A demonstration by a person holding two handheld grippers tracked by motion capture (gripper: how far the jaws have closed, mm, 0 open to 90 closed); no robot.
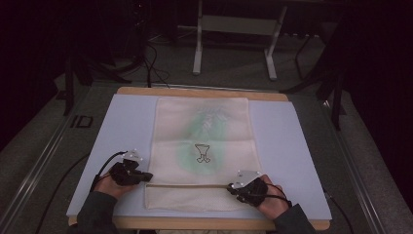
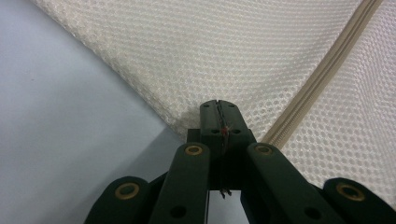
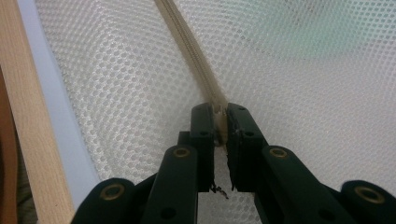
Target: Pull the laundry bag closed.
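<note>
I see the mesh bag (image 1: 202, 151) lying flat in the middle of the blue mat (image 1: 292, 141). My left gripper (image 1: 146, 176) pinches the bag's edge at 9 o'clock. My right gripper (image 1: 233, 187) pinches its zipper (image 3: 196, 60) at 5 o'clock.

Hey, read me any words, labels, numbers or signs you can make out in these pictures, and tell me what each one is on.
"ID": dark letters on the grey floor, left of the table.
The mesh bag carries no words; a small dark outline drawing sits on a green shape showing through it, a picture rather than text.
Nothing readable on the left tool, the right tool or the zipper.
</note>
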